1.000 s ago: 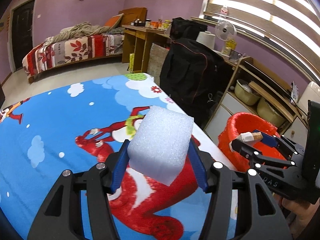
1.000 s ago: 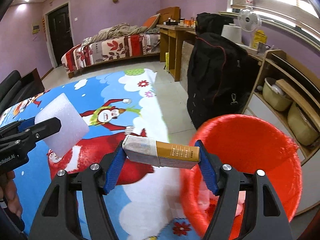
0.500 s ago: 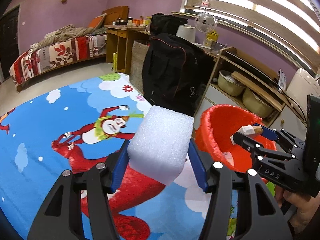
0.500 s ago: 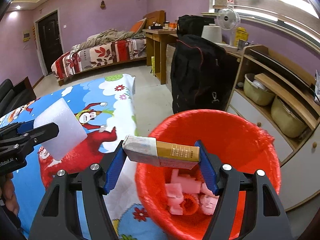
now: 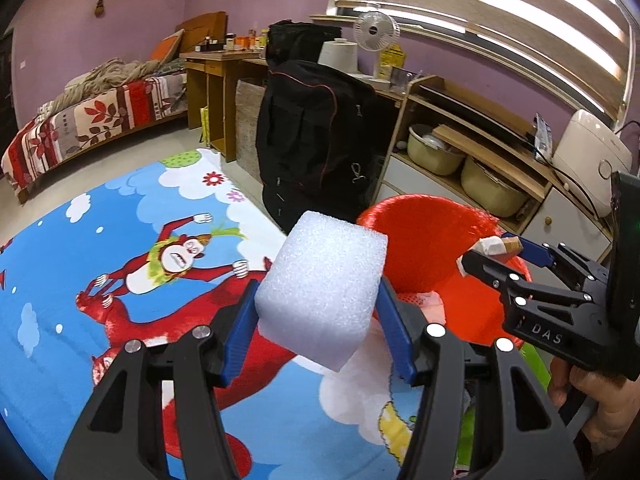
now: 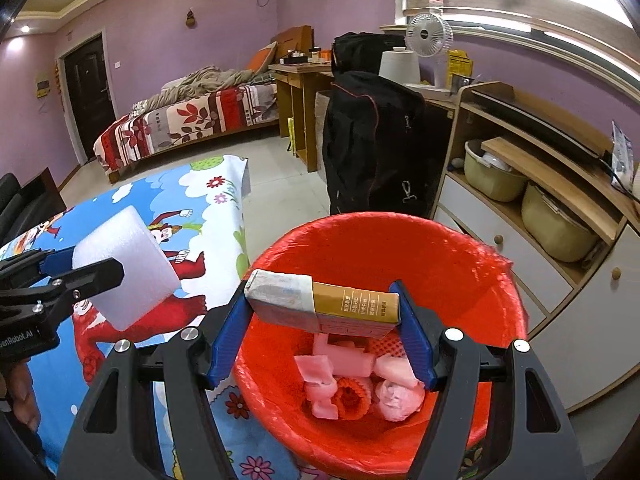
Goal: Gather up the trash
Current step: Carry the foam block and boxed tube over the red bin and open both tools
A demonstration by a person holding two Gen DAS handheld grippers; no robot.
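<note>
My left gripper (image 5: 316,312) is shut on a white foam block (image 5: 322,294) and holds it above the blue cartoon cloth, just left of the red trash bin (image 5: 424,240). It also shows in the right wrist view (image 6: 120,266). My right gripper (image 6: 322,322) is shut on a small white and brown carton (image 6: 322,306) and holds it right over the open red bin (image 6: 460,264). Several pink foam scraps (image 6: 356,384) lie in the bin. The right gripper also shows in the left wrist view (image 5: 500,250).
The blue cartoon cloth (image 5: 120,248) covers the table, whose right edge (image 6: 242,216) is beside the bin. A black bag (image 6: 370,140) stands behind the bin. A wooden cabinet with pots (image 6: 540,208) is to the right. A bed (image 6: 184,120) stands at the back.
Both grippers have moved right with their loads. The carton has gone from the bin's left rim to over the middle of the bin. The foam block has come close to the bin.
</note>
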